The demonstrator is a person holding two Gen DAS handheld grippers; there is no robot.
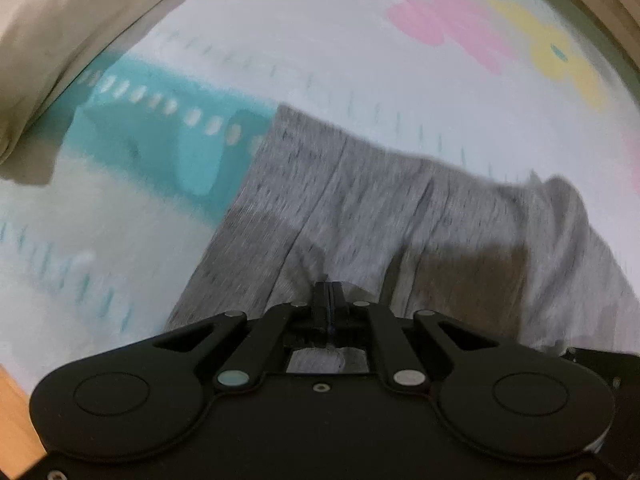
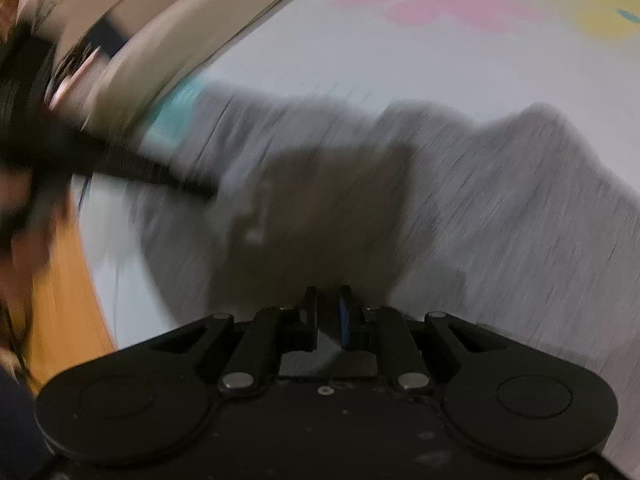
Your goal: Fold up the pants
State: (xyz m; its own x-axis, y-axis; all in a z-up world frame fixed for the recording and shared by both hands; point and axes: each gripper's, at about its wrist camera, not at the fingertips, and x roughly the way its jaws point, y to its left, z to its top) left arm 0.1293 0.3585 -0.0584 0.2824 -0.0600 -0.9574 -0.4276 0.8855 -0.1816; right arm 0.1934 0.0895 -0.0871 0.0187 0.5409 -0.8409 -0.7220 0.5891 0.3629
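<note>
Fingers (image 1: 325, 294) of the left gripper (image 1: 329, 300) are clenched on a fold of the grey pants (image 1: 400, 208), cloth showing behind them. On the right gripper (image 2: 329, 300) the fingers (image 2: 310, 308) stand slightly apart over the same cloth; blur hides whether they pinch it. The pants lie spread on a white bed sheet (image 1: 320, 40) printed with pink and yellow flowers, a beige pillow (image 1: 60, 32) beside.
</note>
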